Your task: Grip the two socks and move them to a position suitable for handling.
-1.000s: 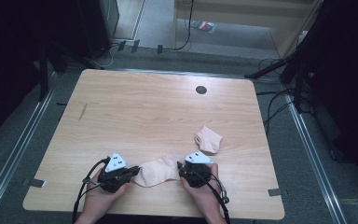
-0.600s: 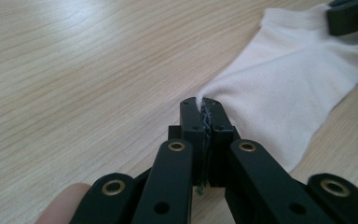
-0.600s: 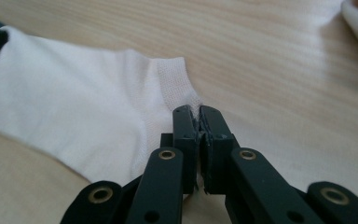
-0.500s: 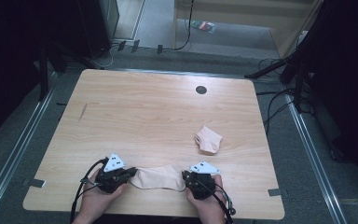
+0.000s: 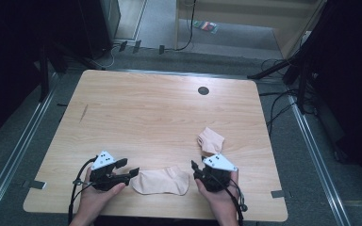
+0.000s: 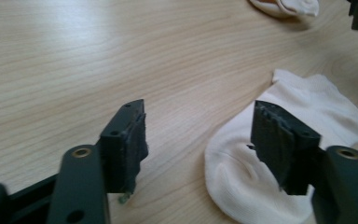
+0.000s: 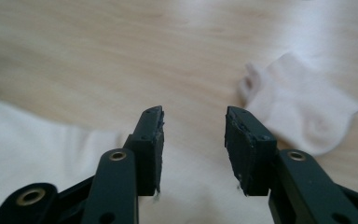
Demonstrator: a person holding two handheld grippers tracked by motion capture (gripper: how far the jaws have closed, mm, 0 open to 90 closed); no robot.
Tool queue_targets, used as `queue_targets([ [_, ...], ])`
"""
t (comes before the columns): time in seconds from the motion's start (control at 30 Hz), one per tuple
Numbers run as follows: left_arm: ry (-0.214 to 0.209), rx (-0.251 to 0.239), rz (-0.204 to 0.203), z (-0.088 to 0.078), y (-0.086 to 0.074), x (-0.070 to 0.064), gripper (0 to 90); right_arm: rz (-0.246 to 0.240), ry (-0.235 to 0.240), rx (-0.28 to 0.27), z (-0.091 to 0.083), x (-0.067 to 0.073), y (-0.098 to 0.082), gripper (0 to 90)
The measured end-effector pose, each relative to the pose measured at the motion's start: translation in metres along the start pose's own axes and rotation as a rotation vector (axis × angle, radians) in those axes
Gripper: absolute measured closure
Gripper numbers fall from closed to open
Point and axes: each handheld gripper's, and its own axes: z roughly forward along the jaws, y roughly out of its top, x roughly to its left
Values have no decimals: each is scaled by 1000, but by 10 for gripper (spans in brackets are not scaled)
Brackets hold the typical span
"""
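A pale peach sock (image 5: 162, 180) lies flat near the table's front edge, between my two grippers. My left gripper (image 5: 133, 173) sits just off its left end, open, with nothing between the jaws. In the left gripper view the sock (image 6: 233, 172) lies by the right jaw of the left gripper (image 6: 198, 116). My right gripper (image 5: 194, 168) is open just off the sock's right end. In the right gripper view the right gripper (image 7: 193, 114) hovers over the sock (image 7: 28, 140). A second, crumpled sock (image 5: 210, 141) (image 7: 303, 112) (image 6: 284, 5) lies behind the right gripper.
The wooden table (image 5: 146, 113) has a dark round cable hole (image 5: 203, 90) near its far edge. Cables trail from both grippers over the front edge. Dark equipment and floor cables surround the table.
Both grippers pulled the bunched sock out flat, then opened and let go of its ends. They now sit slightly farther apart, off the sock.
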Motion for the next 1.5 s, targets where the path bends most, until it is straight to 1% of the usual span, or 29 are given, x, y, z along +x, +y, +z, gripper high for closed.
queue_targets([
  [0.03, 7, -4, -7, -1, 0, 0, 324, -10, -21, -5, 4, -6, 5, 556],
  [0.07, 8, -8, -10, -1, 1, 2, 275, -30, -37, 19, 12, -13, 12, 507],
  [0.1, 3, -15, -17, -2, 1, 3, 275, -30, -37, 19, 12, -13, 12, 507],
  [0.13, 10, -23, -20, -3, 2, 3, 260, -52, -48, 36, 18, -17, 15, 487],
  [0.17, 17, -24, -18, -3, 2, 4, 234, -82, -80, 46, 24, -21, 18, 482],
  [0.2, 16, -29, -22, -3, 2, 5, 217, -92, -93, 52, 28, -23, 20, 475],
  [0.27, 19, -31, -24, -3, 2, 8, 204, -88, -104, 76, 39, -30, 23, 458],
  [0.4, 27, -49, -66, -1, 7, 13, 196, -93, -122, 145, 66, -40, 28, 431],
  [0.47, 35, -65, -74, 0, 14, 14, 194, -103, -121, 156, 69, -40, 29, 428],
  [0.57, 40, -85, -73, 2, 24, 15, 186, -89, -118, 166, 76, -40, 37, 420],
  [0.6, 44, -89, -66, 3, 28, 15, 182, -96, -115, 191, 79, -41, 41, 353],
  [0.67, 64, -101, -47, 5, 35, 15, 177, -89, -115, 208, 82, -41, 43, 326],
  [0.7, 64, -109, -46, 5, 37, 16, 172, -98, -99, 219, 85, -41, 45, 311],
  [0.8, 65, -134, -47, 3, 34, 19, 172, -151, -126, 215, 86, -38, 46, 320],
  [0.87, 73, -136, -56, 4, 27, 23, 175, -138, -124, 210, 84, -40, 45, 323],
  [0.93, 74, -103, -60, 6, 22, 28, 175, -92, -111, 193, 79, -45, 39, 349],
  [0.97, 69, -97, -81, 5, 19, 32, 174, -47, -97, 189, 79, -49, 30, 382],
  [1.0, 69, -97, -81, 5, 19, 32, 178, -47, -97, 189, 79, -49, 30, 382],
  [1.07, 67, -99, -110, 5, 20, 34, 179, -54, -104, 204, 82, -50, 27, 415],
  [1.17, 71, -104, -110, 4, 21, 34, 183, -50, -153, 205, 86, -48, 26, 542],
  [1.2, 76, -101, -106, 4, 20, 34, 184, -49, -171, 192, 86, -49, 26, 682],
  [1.23, 78, -97, -104, 4, 20, 34, 185, -39, -185, 192, 86, -50, 26, 723],
  [1.27, 80, -95, -108, 4, 19, 34, 185, -39, -185, 192, 86, -50, 26, 723],
  [1.3, 82, -96, -117, 5, 19, 35, 187, -23, -182, 183, 86, -52, 27, 783],
  [1.33, 85, -92, -123, 5, 18, 35, 190, 3, -194, 154, 82, -53, 30, 823],
  [1.4, 87, -93, -125, 5, 18, 35, 192, -3, -200, 116, 77, -46, 36, 831],
  [1.43, 89, -95, -123, 5, 18, 35, 192, -3, -200, 116, 77, -46, 36, 831],
  [1.47, 88, -97, -121, 4, 18, 35, 195, -13, -179, 77, 70, -34, 46, 834],
  [1.5, 87, -96, -121, 4, 18, 35, 195, -13, -179, 77, 70, -34, 46, 834],
])
